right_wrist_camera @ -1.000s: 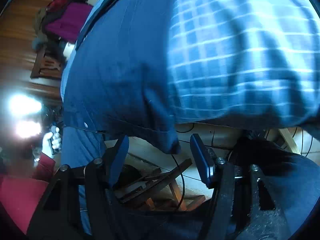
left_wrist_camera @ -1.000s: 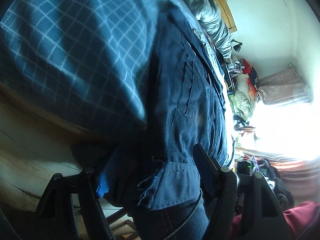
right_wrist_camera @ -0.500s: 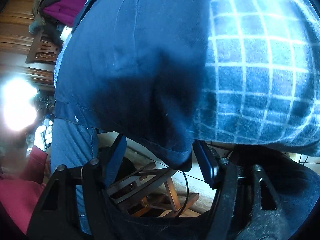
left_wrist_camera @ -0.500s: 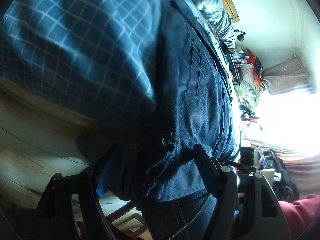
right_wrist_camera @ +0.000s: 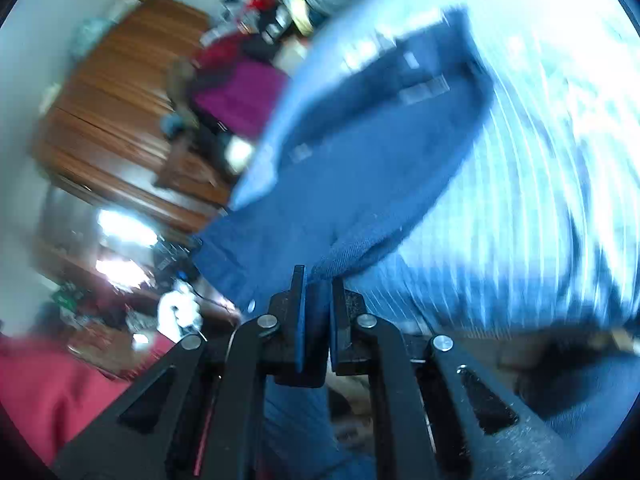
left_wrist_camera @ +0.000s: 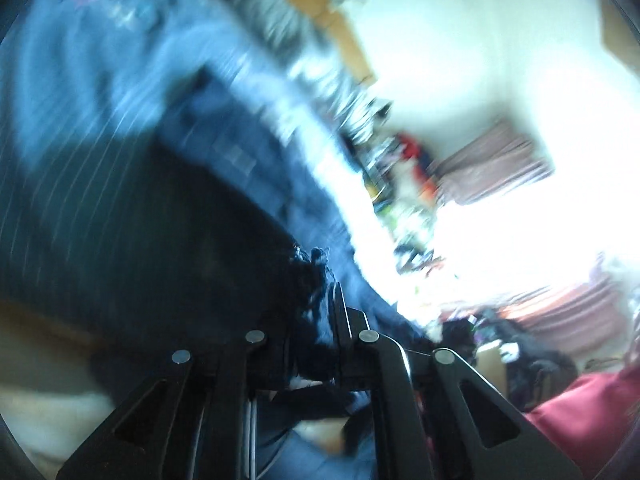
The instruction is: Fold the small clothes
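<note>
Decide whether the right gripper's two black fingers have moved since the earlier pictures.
Yes. The right gripper has shut on the dark blue denim garment; its fingers stood apart earlier, either side of the hem.

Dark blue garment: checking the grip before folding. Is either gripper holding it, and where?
Both hold the dark blue garment: each set of jaws shut on an edge.

Motion-blurred garment, cluttered background

Two grippers are showing: one left gripper and one right gripper, each clamping cloth. One dark blue garment is lying on one checked blue cover. One wooden wardrobe is standing behind.
</note>
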`<control>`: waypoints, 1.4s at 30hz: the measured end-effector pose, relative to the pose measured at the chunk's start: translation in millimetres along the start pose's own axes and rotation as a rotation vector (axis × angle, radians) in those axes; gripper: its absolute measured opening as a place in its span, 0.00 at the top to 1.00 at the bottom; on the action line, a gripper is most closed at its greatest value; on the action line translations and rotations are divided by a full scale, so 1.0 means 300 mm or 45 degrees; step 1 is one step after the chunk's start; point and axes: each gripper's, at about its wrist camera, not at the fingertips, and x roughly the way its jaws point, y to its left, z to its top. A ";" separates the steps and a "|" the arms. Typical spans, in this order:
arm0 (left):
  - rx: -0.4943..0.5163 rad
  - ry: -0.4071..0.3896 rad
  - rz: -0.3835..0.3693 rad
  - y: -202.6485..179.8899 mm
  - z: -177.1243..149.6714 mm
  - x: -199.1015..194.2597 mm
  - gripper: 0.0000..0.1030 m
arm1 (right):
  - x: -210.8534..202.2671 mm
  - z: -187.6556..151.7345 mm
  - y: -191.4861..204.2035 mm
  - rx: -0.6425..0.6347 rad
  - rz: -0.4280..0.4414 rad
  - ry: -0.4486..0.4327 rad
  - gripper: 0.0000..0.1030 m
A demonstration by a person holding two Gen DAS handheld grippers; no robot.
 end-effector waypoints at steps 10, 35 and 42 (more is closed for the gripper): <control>0.015 -0.234 -0.096 -0.101 0.349 0.055 0.88 | -0.031 0.345 0.067 -0.085 0.059 -0.238 0.92; -0.027 -0.069 0.483 0.405 1.110 0.914 0.30 | 0.552 1.112 -0.505 -0.098 -0.557 0.007 0.44; 0.078 -0.056 0.556 0.359 1.082 0.808 0.30 | 0.671 1.154 -0.534 -0.156 -0.662 0.060 0.44</control>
